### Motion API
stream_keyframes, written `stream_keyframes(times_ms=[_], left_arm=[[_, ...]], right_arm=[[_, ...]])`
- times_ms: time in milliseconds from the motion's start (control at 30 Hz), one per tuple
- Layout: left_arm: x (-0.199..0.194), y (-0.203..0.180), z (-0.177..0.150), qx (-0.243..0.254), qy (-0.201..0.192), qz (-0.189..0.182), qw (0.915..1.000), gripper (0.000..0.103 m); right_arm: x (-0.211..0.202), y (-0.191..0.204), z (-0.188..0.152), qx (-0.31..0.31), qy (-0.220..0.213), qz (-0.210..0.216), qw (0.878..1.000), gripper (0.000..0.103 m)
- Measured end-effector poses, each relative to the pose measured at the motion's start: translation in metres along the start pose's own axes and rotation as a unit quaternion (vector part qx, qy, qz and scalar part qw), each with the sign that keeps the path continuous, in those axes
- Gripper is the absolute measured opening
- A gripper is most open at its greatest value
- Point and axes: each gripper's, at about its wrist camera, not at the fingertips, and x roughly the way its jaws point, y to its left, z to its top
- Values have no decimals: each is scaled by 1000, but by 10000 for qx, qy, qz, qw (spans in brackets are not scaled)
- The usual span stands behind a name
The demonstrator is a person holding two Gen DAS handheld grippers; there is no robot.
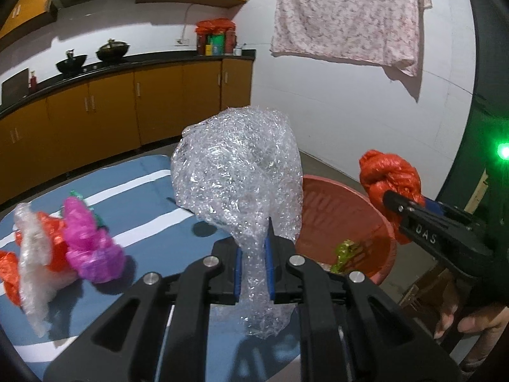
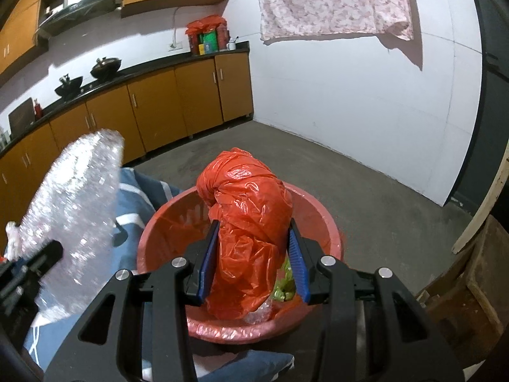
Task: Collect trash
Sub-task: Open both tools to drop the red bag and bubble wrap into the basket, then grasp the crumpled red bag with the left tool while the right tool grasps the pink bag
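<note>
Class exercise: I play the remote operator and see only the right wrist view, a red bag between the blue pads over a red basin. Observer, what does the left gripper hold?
Observer: The left gripper is shut on a clear crumpled plastic wrap, pinched at its narrow neck.
Operator: Is any trash left on the striped cloth?
Observer: Yes. A magenta bag lies there against an orange bag and another clear wrap.
Operator: Can you see who holds my gripper?
Observer: A hand grips the right gripper's handle at the frame's lower right.
</note>
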Motion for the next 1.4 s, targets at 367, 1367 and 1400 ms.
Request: stream_keyframes(times_ms=[367, 1367, 1400], left_arm=[[49, -29, 16, 170, 126, -275, 9994, 32], [-83, 107, -42, -667, -174, 1628, 9843, 86], [-89, 114, -45, -730, -181, 1693, 9827, 86]], right_arm=[[20, -23, 21, 525, -148, 260, 9982, 46], [-11, 60, -23, -375, -24, 650, 9972, 94], [-12, 68, -26, -446, -5, 724, 9964, 94]])
